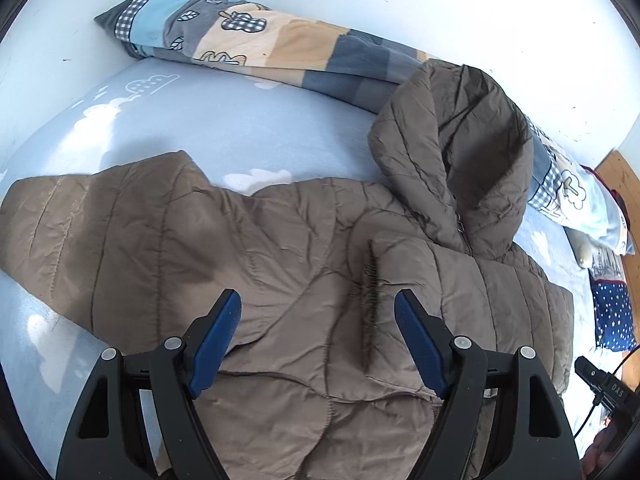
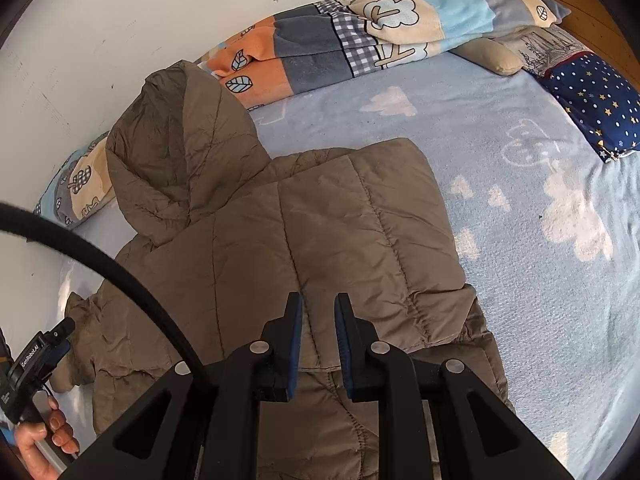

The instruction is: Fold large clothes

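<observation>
On the pale blue bed sheet with white cloud prints (image 1: pixel 240 120) lies the brown quilted puffer jacket (image 1: pixel 280 240), spread across the bed with its hood (image 1: pixel 460 140) raised toward the white wall (image 1: pixel 360 0). One sleeve (image 1: pixel 80 220) stretches away from the jacket body, opposite the hood. Beyond the hood, between jacket and wall, a rolled patchwork blanket in blue, grey, cream and orange (image 2: pixel 360 32) runs along the bed's far edge. No container shows in either view.

Over the jacket's quilted body hangs the left gripper (image 1: pixel 318 312); its blue-padded jaws stand wide apart, with nothing between them and no pad touching the fabric. The right gripper (image 2: pixel 319 312), above the folded part of the jacket below the hood, has its jaws drawn narrow, close to shut; jacket fabric shows in the slim gap, but whether any fabric is pinched I cannot tell.

Only the right wrist view shows the dark blue star-printed pillow (image 2: pixel 592 104) in full, well apart from the jacket, a tan stuffed shape (image 2: pixel 492 58) just beside it, the person's left hand (image 2: pixel 44 436) on the other gripper's handle, and a black cable (image 2: pixel 120 276) arcing over the jacket. Only the left wrist view shows the outstretched sleeve whole.
</observation>
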